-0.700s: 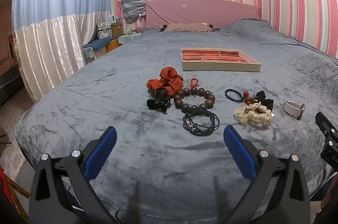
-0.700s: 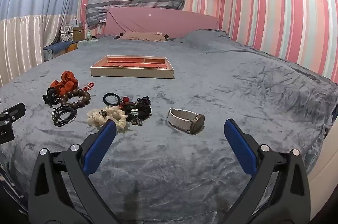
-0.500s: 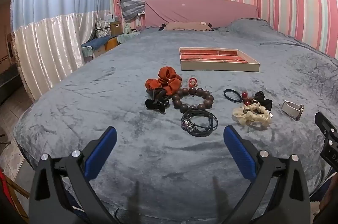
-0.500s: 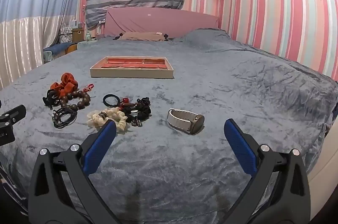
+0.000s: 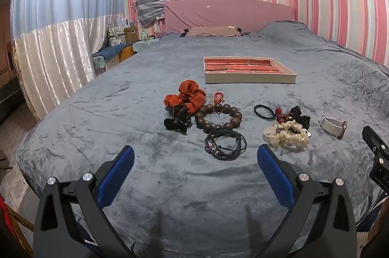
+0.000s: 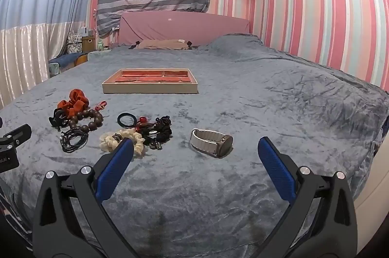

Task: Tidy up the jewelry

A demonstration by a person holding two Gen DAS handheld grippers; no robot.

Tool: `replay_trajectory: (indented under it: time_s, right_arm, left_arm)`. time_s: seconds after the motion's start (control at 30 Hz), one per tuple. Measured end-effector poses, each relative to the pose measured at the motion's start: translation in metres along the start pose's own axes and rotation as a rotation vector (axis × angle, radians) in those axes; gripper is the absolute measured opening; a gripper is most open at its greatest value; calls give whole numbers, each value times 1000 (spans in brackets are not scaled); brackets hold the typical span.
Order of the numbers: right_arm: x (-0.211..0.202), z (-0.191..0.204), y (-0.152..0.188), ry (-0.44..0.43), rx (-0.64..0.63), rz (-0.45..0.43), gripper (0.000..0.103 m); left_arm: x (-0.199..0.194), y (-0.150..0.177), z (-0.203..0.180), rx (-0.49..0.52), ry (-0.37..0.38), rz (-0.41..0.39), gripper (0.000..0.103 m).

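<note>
A cream tray with red compartments (image 5: 250, 79) (image 6: 149, 87) lies on the grey bedspread. In front of it lie an orange scrunchie (image 5: 186, 97), a black claw clip (image 5: 176, 120), a brown bead bracelet (image 5: 217, 118), a black cord bracelet (image 5: 226, 143), a black hair tie (image 5: 263, 112), a cream scrunchie (image 5: 287, 135) and a white-strapped watch (image 6: 211, 142). My left gripper (image 5: 195, 171) is open and empty, just short of the cord bracelet. My right gripper (image 6: 195, 165) is open and empty, just short of the watch.
A pink headboard (image 5: 228, 14) and a beige pillow (image 6: 165, 44) are at the far end of the bed. White curtains (image 5: 53, 58) and boxes stand to the left. The bed's near edge is right below both grippers.
Both grippers have drifted slightly; the items sit a touch differently in both views. Nothing was picked up or moved.
</note>
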State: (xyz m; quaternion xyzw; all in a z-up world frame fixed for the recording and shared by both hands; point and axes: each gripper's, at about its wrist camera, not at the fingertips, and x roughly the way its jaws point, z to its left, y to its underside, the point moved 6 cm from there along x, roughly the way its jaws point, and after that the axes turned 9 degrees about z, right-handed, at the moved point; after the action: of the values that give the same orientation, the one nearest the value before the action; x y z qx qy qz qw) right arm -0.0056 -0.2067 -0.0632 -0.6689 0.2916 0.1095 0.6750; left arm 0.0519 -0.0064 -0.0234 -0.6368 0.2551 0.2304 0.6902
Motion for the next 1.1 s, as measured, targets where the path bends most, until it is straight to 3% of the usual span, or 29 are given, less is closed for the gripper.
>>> replay_trajectory:
  time_s: [1.1]
  right_arm:
    - [3,-4,1,9,8,14,99]
  left_arm:
    - [1,-3,-4,8,4,6,99]
